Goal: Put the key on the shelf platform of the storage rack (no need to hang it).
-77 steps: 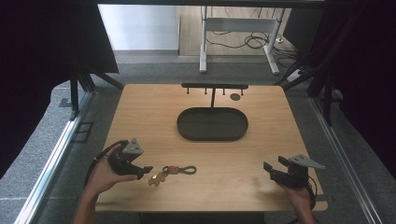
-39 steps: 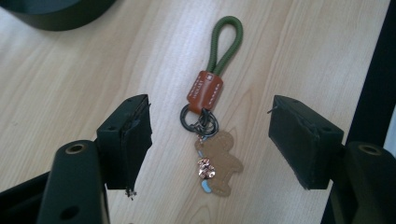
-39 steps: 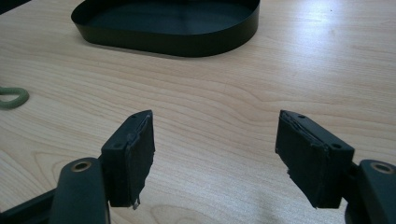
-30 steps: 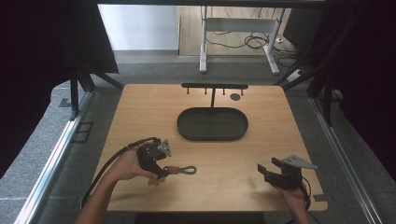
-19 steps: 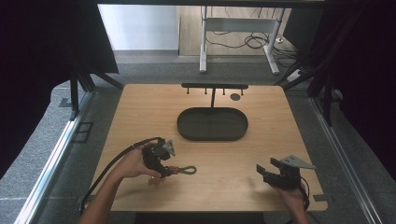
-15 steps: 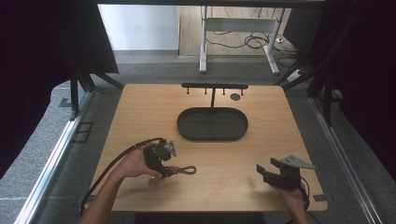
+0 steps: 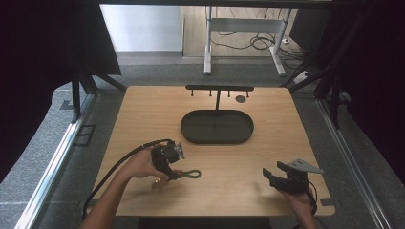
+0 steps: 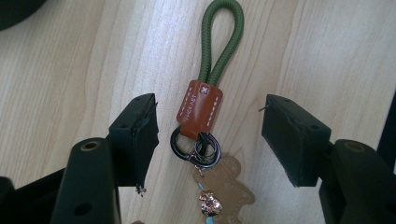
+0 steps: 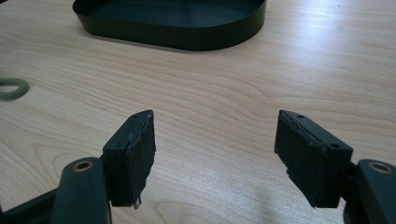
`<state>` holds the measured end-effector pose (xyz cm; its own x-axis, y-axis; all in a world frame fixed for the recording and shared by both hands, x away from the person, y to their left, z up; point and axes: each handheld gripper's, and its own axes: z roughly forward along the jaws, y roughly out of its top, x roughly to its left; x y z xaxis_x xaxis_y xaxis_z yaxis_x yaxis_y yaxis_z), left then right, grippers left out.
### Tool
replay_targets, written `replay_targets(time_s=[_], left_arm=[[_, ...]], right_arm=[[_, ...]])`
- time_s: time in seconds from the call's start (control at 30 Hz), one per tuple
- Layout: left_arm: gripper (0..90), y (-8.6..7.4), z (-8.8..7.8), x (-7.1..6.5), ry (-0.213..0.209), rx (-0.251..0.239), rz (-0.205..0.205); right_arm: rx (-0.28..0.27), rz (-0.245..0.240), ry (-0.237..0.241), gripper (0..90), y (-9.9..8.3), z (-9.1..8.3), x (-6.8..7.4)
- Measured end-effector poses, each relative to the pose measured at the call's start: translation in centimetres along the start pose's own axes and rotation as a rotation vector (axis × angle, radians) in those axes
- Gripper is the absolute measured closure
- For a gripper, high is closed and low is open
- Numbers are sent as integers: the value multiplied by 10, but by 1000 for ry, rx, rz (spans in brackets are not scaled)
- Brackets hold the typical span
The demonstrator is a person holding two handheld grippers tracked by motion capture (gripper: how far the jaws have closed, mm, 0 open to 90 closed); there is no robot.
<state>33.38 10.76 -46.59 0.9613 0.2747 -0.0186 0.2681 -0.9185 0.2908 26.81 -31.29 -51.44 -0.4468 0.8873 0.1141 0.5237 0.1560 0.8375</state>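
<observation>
The work in hand is judged to be the picking up of the keychain, and it stands at an early stage: the approach is made, the grasp is not. In the left gripper view the left hand-held gripper is seen poised over the keychain with its jaws spread wide, one on each side of the brown leather tab, and neither pad touches it. The keychain lies flat on the table, its green cord loop pointing away from the jaws, its dark rings and a small tan charm lying nearest the camera. In the high view the keychain is found at the near left of the table, just under the left hand-held gripper.

What is left, as far as can be judged, is the closing of the jaws on the tab or the cord, the lift, and the carrying to wherever the keychain is meant to go; a black rack with pegs at the far edge is a possible place, though this cannot be told.

The right hand-held gripper is held released, jaws apart with nothing between them, low over the bare wood at the near right.

One container is present: a black oval tray in the middle of the table. Nothing is seen in it.
</observation>
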Motion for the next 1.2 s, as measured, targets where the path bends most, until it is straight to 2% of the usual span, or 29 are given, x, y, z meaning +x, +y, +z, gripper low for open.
replay_targets(time_s=[0.17, 0.5, 0.73, 0.87, 1.03, 1.1, 1.2], left_arm=[[372, 5, 11, 0, -21, 40, 27], [443, 10, 28, 4, -33, 84, 38], [498, 11, 38, 9, -46, 124, 29], [531, 11, 40, 10, -44, 126, 25], [616, 13, 39, 10, -25, 129, 15], [656, 12, 39, 8, -24, 123, 12], [666, 10, 39, 9, -24, 104, -4]], right_arm=[[8, -6, 3, 295, 0, 1, 0], [6, -4, 2, 295, 0, 1, 0], [11, -10, 4, 295, 0, 2, 2], [10, -11, 2, 295, 0, 2, 1], [14, -9, 4, 295, 0, 2, 2], [8, -10, 5, 295, 0, 2, 2], [12, -12, 2, 295, 0, 2, 1]])
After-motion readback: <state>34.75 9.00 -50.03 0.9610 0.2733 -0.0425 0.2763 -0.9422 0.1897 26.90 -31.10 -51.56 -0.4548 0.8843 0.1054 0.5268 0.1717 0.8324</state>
